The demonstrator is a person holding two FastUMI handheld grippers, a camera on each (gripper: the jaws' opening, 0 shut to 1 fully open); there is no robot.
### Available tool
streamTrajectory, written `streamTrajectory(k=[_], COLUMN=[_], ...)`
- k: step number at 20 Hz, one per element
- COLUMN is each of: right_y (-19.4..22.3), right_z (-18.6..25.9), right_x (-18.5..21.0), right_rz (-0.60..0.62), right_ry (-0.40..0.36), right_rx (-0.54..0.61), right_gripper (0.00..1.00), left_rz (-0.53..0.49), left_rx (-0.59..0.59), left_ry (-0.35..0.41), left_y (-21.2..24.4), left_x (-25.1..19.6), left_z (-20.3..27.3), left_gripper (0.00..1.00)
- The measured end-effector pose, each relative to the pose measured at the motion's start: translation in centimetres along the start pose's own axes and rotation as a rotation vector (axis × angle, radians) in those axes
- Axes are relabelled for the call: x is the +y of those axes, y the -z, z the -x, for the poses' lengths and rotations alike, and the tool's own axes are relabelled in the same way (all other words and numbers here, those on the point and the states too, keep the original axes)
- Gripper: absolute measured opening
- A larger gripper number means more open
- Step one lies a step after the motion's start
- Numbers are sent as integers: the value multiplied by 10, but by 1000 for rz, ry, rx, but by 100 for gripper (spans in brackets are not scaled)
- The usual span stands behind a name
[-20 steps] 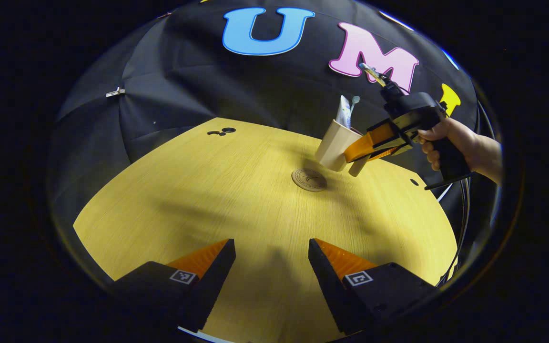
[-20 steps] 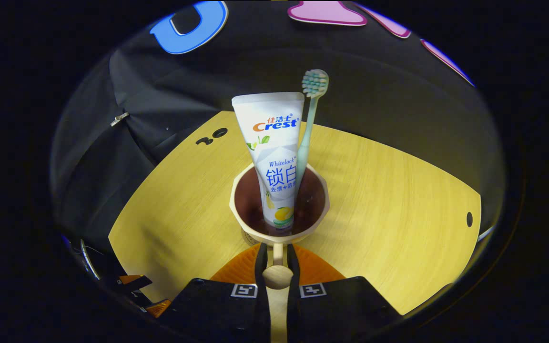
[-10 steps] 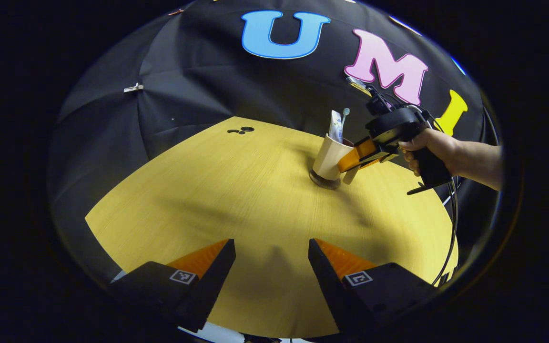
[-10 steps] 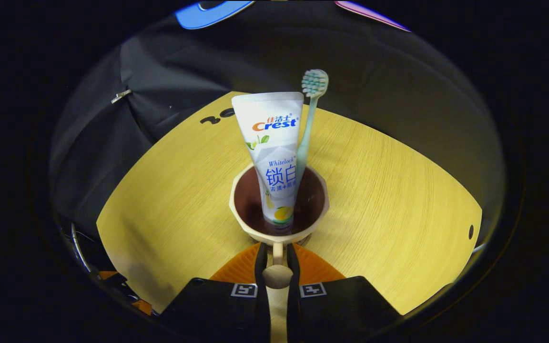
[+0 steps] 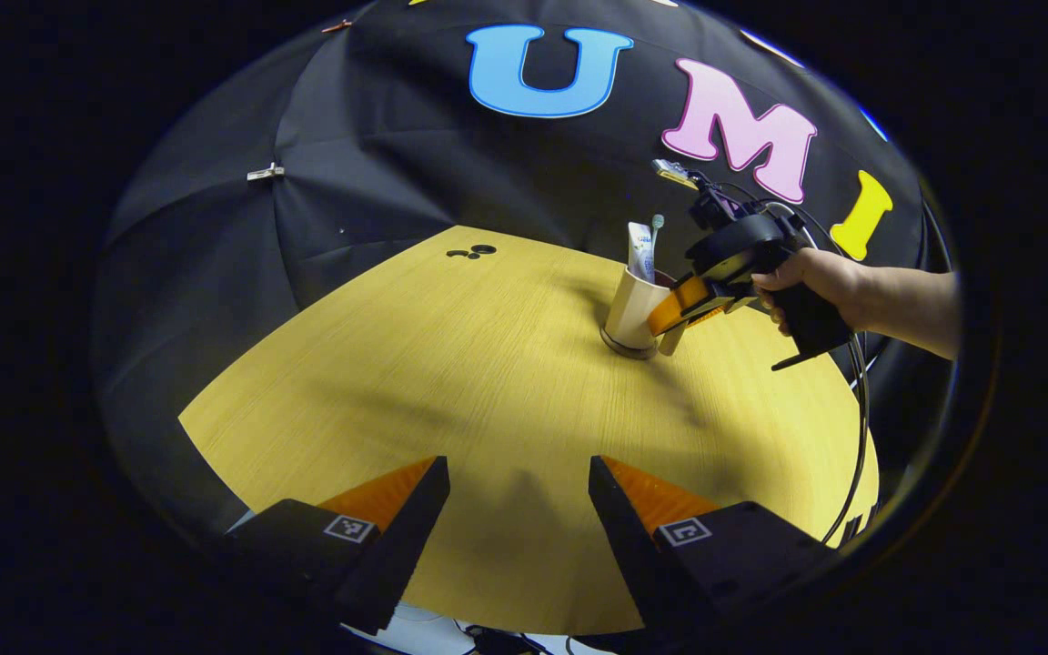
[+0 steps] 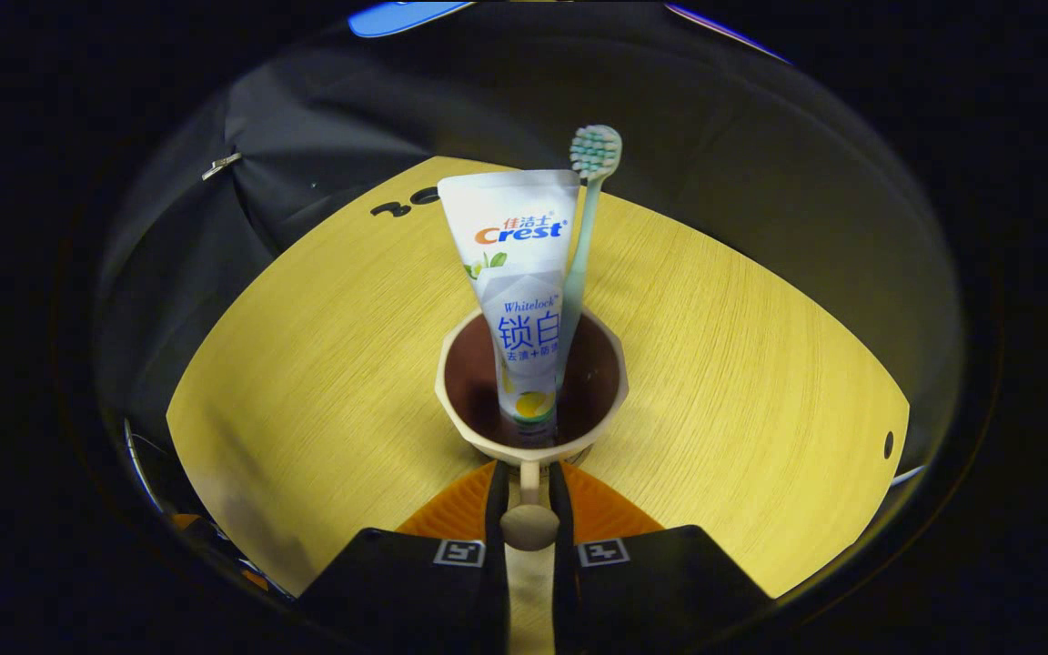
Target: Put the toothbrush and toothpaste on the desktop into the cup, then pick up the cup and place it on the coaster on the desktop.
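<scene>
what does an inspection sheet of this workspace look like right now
surface: round yellow wood-grain desktop, small dark holes near far edge
job's things: white toothpaste tube and pale green toothbrush upright in beige handled cup; cup on round brown coaster
clutter: nothing seen
grippers: right gripper shut on cup handle, held by a hand; left gripper open, apart
cables: black cable hanging at desk edge
surroundings: black cloth wall, metal clip

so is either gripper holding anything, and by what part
The right gripper holds the cup by its handle, fingers shut on it. The left gripper is open, holding nothing.
</scene>
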State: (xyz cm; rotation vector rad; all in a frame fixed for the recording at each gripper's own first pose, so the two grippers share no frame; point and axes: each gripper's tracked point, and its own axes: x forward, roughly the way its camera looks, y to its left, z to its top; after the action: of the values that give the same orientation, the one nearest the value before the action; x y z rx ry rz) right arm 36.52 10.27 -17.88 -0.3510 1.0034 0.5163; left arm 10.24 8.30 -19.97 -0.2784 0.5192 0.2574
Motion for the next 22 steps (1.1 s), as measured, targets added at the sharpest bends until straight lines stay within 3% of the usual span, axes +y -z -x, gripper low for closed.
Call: streamTrajectory(k=[2,5,7,10,11,17,22], right_y=[-14,-19,-24,-29,-31,-33,-7], right_z=[10,34,55,95,110,212,303], right_x=[-4,-4,-9,-12,-14,-27,-26], right_rz=[-22,-49,-76,-127,-141,-208,-205], right_ry=[-5,-4,-9,-4,-1,70,196], right_rx=[-10,-59,-89,-148,-174,-385,-590], right_gripper=[29,70,85,90,100,99,98], left_rz=[-9,-28,-38,-59,-66,-119,-201], left_rx=[-8,-21,-33,-57,-68,-144,-252], left_ry=[10,27,47,82,97,186,212], left_y=[-3,-7,-14,-26,-30,-57,-86], left_x=[-1,-6,-11,-22,-25,-48,-59], left_z=[3,13,18,29,33,68,101], left_gripper=[98,98,97,97,98,97,97])
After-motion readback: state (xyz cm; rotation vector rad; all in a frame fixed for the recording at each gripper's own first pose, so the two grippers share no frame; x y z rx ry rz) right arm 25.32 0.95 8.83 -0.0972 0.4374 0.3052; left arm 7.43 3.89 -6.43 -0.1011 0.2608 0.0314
